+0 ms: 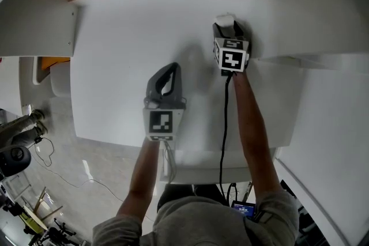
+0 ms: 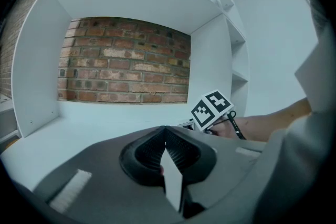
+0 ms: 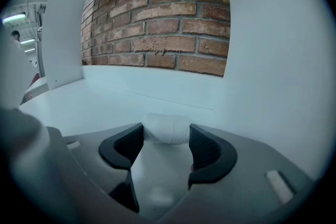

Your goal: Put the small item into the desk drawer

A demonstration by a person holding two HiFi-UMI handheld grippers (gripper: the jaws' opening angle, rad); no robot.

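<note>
The pick-up looks to be the step in hand: the right gripper (image 3: 166, 136) sits low on the white desk (image 1: 115, 55) by the right side panel, jaws fairly wide with the small white roll (image 3: 167, 128) lying crosswise between them, both pads against its ends. The left gripper (image 2: 165, 139) hangs over the middle of the desk with its jaws together and nothing in them. Next the roll probably has to be lifted clear and carried to the drawer, which no view clearly shows, so whether it is open cannot be told
</note>
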